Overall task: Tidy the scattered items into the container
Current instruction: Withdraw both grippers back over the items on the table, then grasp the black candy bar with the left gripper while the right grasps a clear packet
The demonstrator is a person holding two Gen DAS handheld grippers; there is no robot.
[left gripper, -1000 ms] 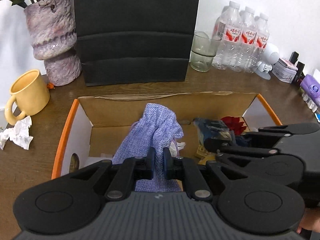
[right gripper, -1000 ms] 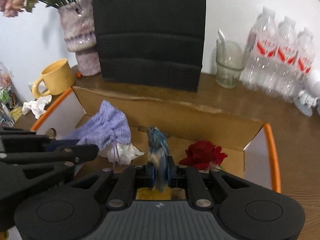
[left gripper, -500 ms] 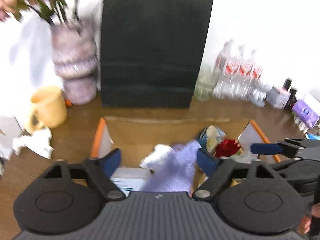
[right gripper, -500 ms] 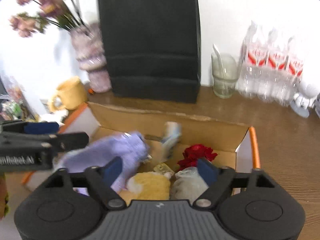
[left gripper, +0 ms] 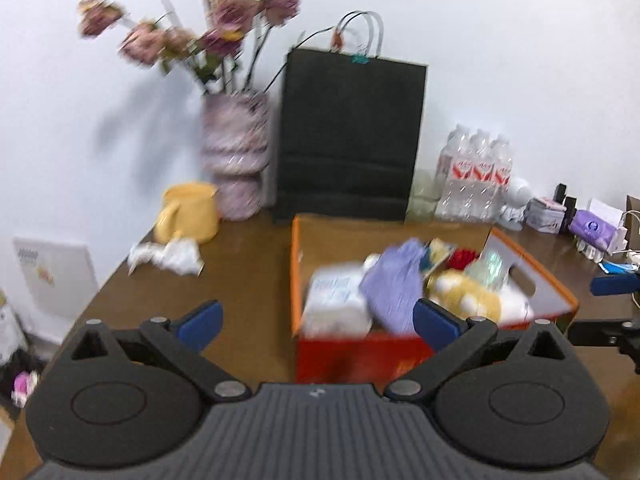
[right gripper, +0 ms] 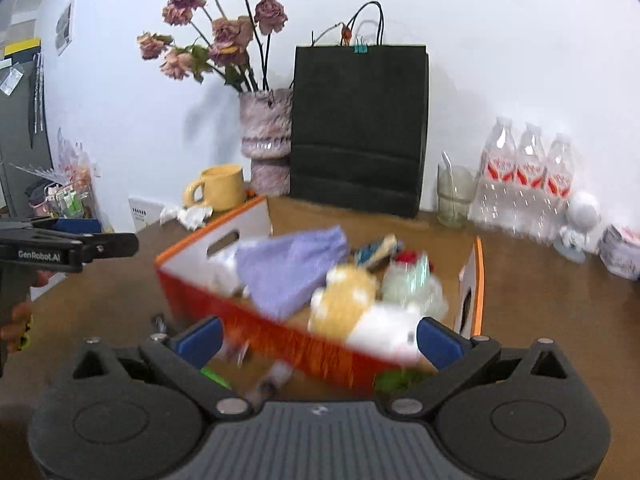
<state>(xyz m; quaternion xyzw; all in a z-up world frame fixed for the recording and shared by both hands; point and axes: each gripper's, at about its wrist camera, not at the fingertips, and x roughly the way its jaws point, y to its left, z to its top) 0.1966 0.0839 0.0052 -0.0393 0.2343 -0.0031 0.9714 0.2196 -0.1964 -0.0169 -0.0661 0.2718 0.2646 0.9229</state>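
An orange-edged cardboard box (left gripper: 294, 264) (right gripper: 478, 264) stands on the brown table, full of items. In it lie a purple cloth pouch (left gripper: 394, 284) (right gripper: 288, 268), a yellow plush (right gripper: 344, 300), a blue packet (right gripper: 376, 250), a red flower (right gripper: 406, 257) and a white pack (left gripper: 336, 300). My left gripper (left gripper: 316, 322) hovers in front of the box, its jaws opening with nothing between them. My right gripper (right gripper: 318, 342) also hangs before the box, jaws opening and holding nothing. Small blurred items (right gripper: 276, 372), one of them green (right gripper: 214, 376), lie on the table near the box's front wall.
Behind the box stand a black paper bag (right gripper: 358, 132), a vase of dried flowers (right gripper: 266, 140), a yellow mug (right gripper: 220, 188), a glass (right gripper: 454, 196) and water bottles (right gripper: 528, 176). Crumpled tissue (left gripper: 168, 254) lies left of the box. Small packets (left gripper: 592, 226) crowd the far right.
Both grippers went from shut to wide open, letting go of the purple pouch and the blue packet, which now lie in the box. Both have pulled back and up from the box.
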